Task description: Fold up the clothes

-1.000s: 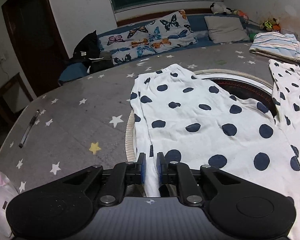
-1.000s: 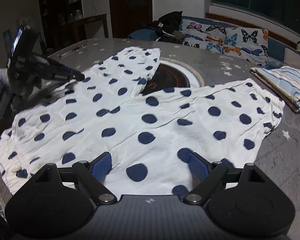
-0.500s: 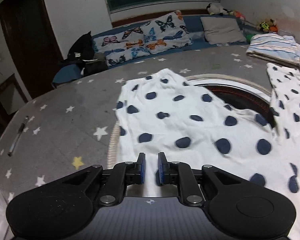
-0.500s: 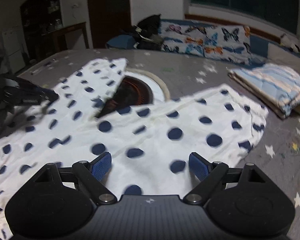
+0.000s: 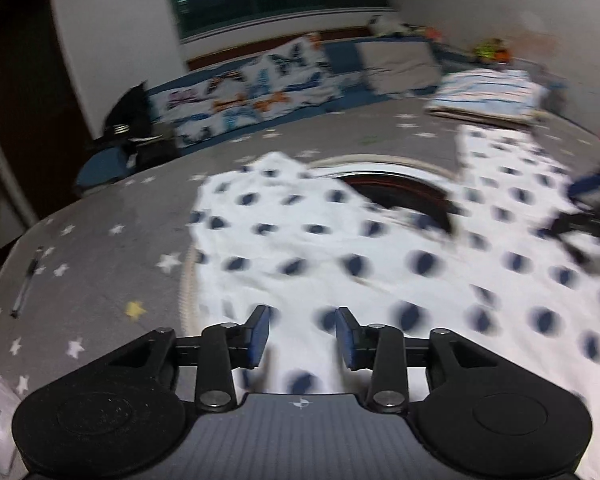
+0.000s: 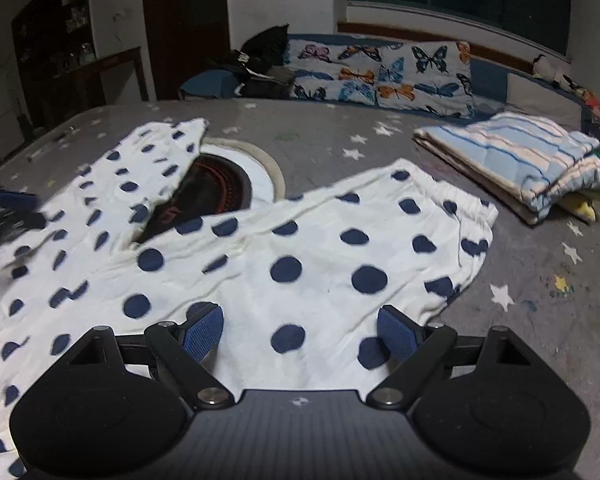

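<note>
- Pants (image 6: pixel 284 264), white with navy dots, lay spread flat on the grey star-print table (image 6: pixel 320 136); both legs ran toward 12 o'clock in the left wrist view, splitting around the round inset (image 6: pixel 228 184) at the table's centre.
- One leg covered the inset's 9 o'clock side in the right wrist view; the other leg ran toward 2 o'clock, its gathered hem near the folded quilt (image 6: pixel 516 160) but apart from it.
- Left gripper (image 5: pixel 302 338): jaws released, a clear gap between the blue pads (image 5: pixel 260 336). Pants fabric (image 5: pixel 340 248) showed in that gap and stretched on toward 12 o'clock. No cloth was pinched. Whether the pads touched the cloth could not be told; this view was motion-blurred.
- Right gripper (image 6: pixel 300 330): jaws spread wide, pads (image 6: pixel 204 330) well apart. The pants filled the space between and ahead of them; the cloth's edge passed just beside the 3 o'clock pad. Nothing was grasped.
- Right gripper appeared as a dark blur at 3 o'clock in the left wrist view (image 5: pixel 592 216), over the far leg. The left gripper showed at 9 o'clock in the right wrist view (image 6: pixel 8 212), over the other leg.
- Pen (image 5: pixel 26 288) lay on the table at 9 o'clock of the left gripper, well apart from the pants.
- Butterfly cushions (image 6: pixel 380 72) sat beyond the table at 12 o'clock.
</note>
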The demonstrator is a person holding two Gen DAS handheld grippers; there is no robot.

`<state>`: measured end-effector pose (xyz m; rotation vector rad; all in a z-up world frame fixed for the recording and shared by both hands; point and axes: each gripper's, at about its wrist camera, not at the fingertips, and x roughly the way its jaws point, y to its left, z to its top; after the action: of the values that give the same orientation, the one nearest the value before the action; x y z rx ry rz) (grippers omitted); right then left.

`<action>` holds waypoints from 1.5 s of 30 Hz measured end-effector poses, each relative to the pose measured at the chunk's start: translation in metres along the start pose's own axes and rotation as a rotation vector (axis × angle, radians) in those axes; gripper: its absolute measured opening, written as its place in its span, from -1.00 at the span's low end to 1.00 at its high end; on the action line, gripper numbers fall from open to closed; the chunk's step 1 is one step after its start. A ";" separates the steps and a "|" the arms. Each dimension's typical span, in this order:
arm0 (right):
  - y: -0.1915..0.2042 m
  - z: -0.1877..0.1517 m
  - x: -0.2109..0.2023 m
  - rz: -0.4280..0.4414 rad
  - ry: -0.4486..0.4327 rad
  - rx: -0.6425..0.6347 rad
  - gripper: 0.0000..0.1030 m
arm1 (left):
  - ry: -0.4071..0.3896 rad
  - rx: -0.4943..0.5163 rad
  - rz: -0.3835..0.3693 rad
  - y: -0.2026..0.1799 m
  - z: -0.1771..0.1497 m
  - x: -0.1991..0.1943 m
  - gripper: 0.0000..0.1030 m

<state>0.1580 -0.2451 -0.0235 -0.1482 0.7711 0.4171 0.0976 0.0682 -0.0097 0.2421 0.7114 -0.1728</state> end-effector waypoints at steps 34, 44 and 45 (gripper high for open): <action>-0.073 0.010 -0.015 -0.090 -0.023 0.289 0.27 | -0.001 0.243 -0.545 -0.153 -0.050 -0.080 -0.72; -0.120 0.047 0.040 -0.159 -0.018 0.377 0.11 | 0.005 0.065 -0.589 -0.115 -0.036 -0.082 -0.72; -0.124 0.050 0.046 -0.166 -0.020 0.384 0.10 | 0.009 0.058 -0.590 -0.113 -0.036 -0.082 -0.72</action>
<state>0.2713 -0.3294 -0.0227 0.1502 0.7993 0.1085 -0.0127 -0.0241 -0.0004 0.0815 0.7733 -0.7554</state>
